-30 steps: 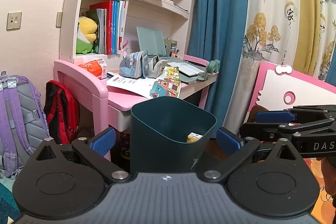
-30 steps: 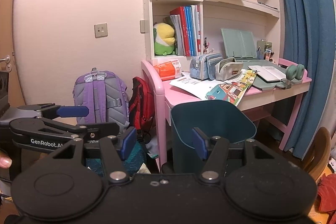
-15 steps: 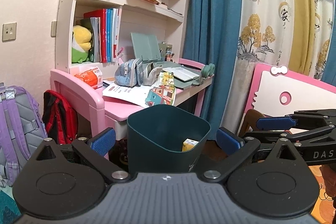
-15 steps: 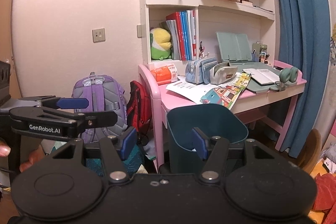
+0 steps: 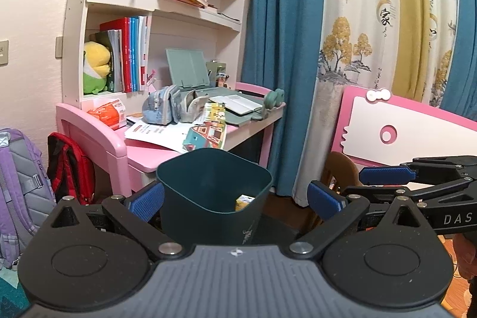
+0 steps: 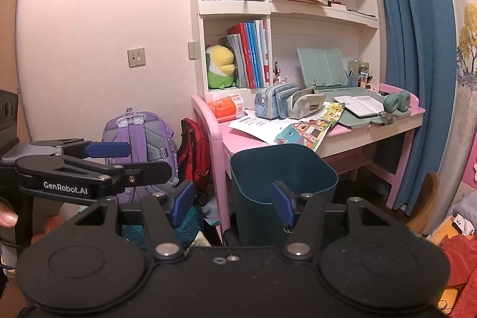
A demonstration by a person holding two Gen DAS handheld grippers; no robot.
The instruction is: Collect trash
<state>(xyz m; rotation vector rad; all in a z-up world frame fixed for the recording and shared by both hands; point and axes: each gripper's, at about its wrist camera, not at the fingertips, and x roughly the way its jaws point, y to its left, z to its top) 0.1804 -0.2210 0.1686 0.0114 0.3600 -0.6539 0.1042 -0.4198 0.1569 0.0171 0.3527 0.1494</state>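
Both claws, the left claw [image 5: 235, 195] and the right claw [image 6: 229, 201], stand spread apart, empty. The dark teal plastic trash bin [image 5: 213, 192], rounded-square and smooth-walled, stands upright, mouth upward, before the pink counter [image 5: 143, 151]. A small yellow carton [image 5: 244, 202] lies inside it.
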